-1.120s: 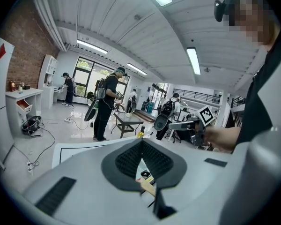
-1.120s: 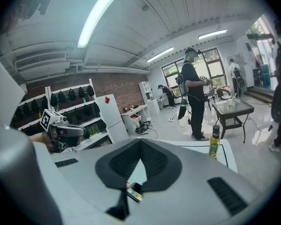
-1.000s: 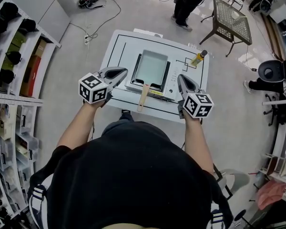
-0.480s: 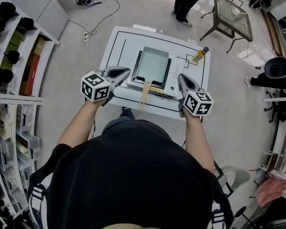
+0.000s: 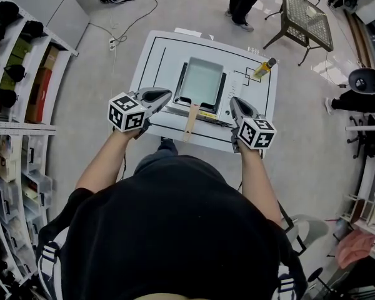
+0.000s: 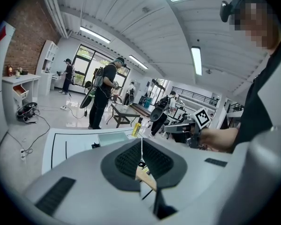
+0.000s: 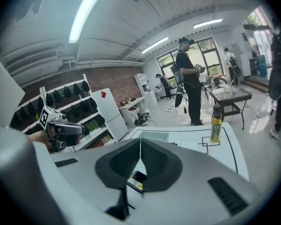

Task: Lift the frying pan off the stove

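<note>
Overhead, reading from left to right: storage shelves (image 5: 19,80) line the left wall, and a white table (image 5: 151,61) stands in front of you. Your left gripper (image 5: 165,95) hovers near the left front corner of the stove (image 5: 223,105). Its jaws are pressed together with nothing between them, as the left gripper view confirms. The rectangular frying pan (image 5: 201,80) sits on the stove at the table's middle. Its wooden handle (image 5: 190,122) points toward you and lies between your two grippers, touched by neither. Your right gripper (image 5: 234,104) hangs near the stove's right front corner, and the right gripper view shows its jaws likewise clenched on nothing. At the table's right rear, apart from the stove, a yellow oil bottle (image 5: 262,69) stands.
</note>
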A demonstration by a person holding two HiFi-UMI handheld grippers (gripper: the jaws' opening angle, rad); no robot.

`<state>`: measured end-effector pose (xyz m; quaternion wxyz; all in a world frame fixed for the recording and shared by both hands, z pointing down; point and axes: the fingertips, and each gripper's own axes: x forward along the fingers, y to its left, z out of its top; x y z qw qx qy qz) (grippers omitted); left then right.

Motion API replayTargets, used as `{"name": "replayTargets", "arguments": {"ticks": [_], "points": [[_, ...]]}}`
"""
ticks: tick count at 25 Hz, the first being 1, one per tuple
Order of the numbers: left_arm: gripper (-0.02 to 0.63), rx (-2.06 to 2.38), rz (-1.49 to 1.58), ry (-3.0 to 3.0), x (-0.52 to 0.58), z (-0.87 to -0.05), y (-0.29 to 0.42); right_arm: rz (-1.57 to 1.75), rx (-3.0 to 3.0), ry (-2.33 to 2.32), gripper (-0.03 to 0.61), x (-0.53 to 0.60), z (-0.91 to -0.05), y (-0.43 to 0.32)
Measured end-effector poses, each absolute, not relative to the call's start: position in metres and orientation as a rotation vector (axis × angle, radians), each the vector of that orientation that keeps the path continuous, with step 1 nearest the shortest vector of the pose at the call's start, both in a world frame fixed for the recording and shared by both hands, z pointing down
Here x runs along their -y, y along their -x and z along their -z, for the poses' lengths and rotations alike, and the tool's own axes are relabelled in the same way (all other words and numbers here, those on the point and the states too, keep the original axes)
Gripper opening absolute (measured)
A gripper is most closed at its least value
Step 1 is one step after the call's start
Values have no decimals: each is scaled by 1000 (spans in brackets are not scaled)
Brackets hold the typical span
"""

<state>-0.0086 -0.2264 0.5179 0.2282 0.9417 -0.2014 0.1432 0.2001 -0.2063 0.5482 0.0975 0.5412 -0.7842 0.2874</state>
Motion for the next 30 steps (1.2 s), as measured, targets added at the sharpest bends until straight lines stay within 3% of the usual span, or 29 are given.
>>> {"name": "replayTargets", "arguments": {"ticks": [6, 9, 18, 30], "points": [[12, 521, -406, -2550, 223, -532, 8, -910, 2298, -1556, 12, 200, -571, -191], [17, 489, -415, -2532, 219, -542, 5, -956, 2318, -1522, 66, 197, -581, -185], [172, 381, -463, -2433, 202, -577, -6, -1094, 2322, -1442, 107, 187, -613, -167], [229, 257, -422, -2239, 185, -620, -37, -1451, 2309, -1255, 174, 182, -664, -137]]}}
